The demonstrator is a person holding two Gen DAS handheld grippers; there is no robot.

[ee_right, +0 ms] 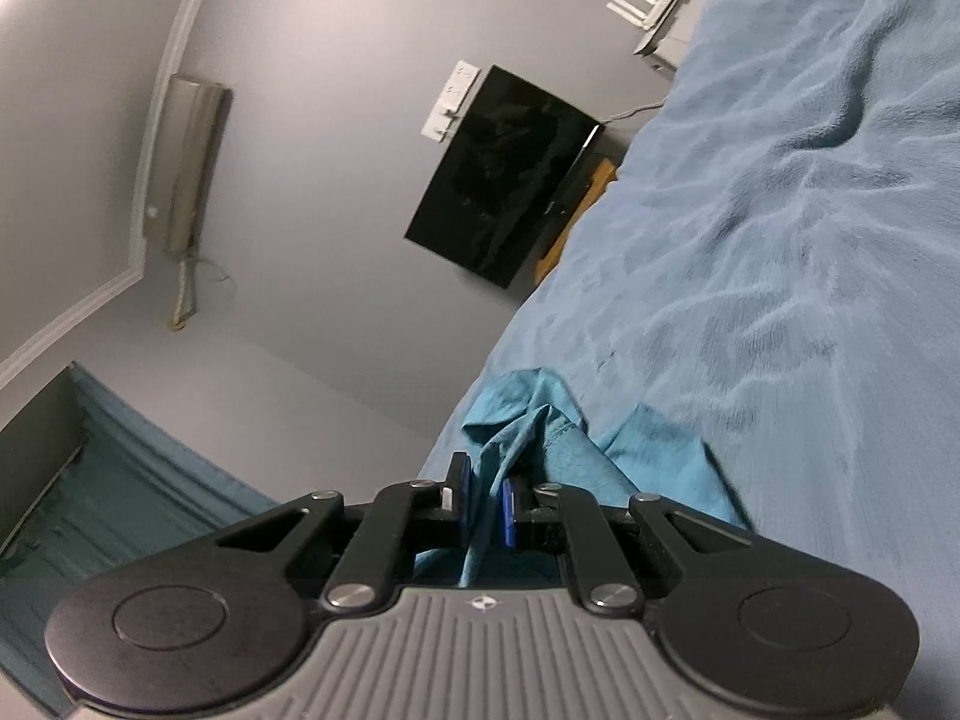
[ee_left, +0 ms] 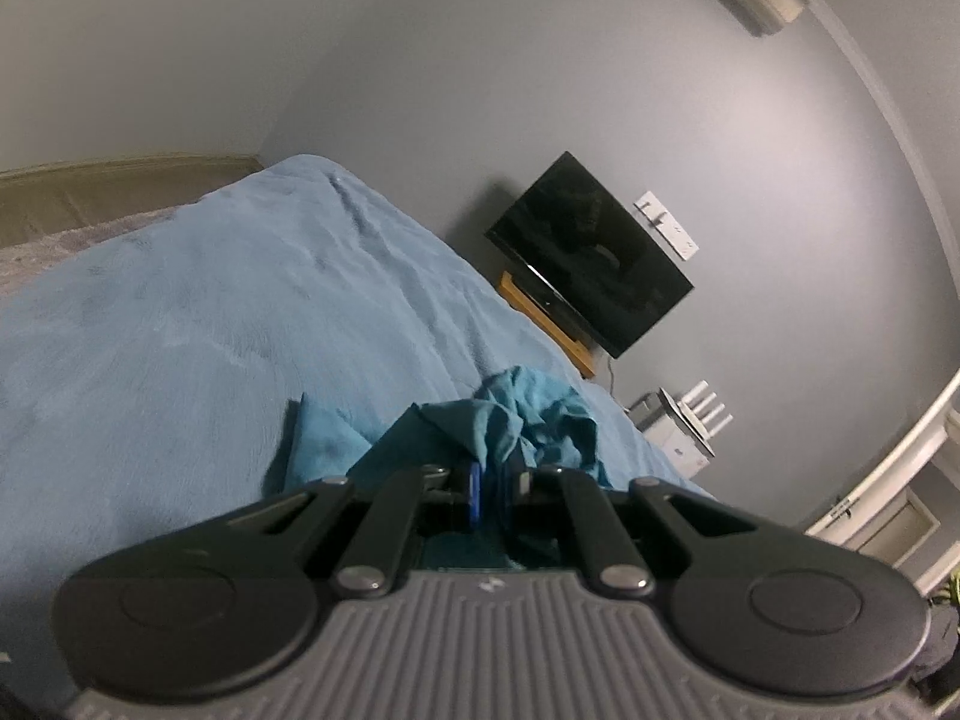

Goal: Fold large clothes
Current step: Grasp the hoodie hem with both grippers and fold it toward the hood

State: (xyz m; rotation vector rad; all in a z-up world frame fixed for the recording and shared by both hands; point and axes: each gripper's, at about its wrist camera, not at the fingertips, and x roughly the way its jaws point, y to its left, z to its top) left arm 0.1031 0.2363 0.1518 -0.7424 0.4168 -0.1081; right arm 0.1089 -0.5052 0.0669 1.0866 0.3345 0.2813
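A teal garment [ee_left: 516, 414] hangs bunched from my left gripper [ee_left: 492, 489], whose blue pads are shut on its cloth. It trails down onto the light blue bedspread [ee_left: 198, 324]. In the right wrist view the same teal garment [ee_right: 540, 426] runs between the blue pads of my right gripper [ee_right: 483, 507], which is shut on a fold of it. More of the cloth spreads to the right over the bedspread [ee_right: 780, 240]. Most of the garment is hidden under the gripper bodies.
A black television [ee_left: 588, 252] hangs on the grey wall above a wooden shelf [ee_left: 546, 318]. A white router and printer [ee_left: 684, 420] stand beside the bed. An air conditioner [ee_right: 186, 162] is mounted high on the wall, and a teal curtain [ee_right: 120, 480] hangs nearby.
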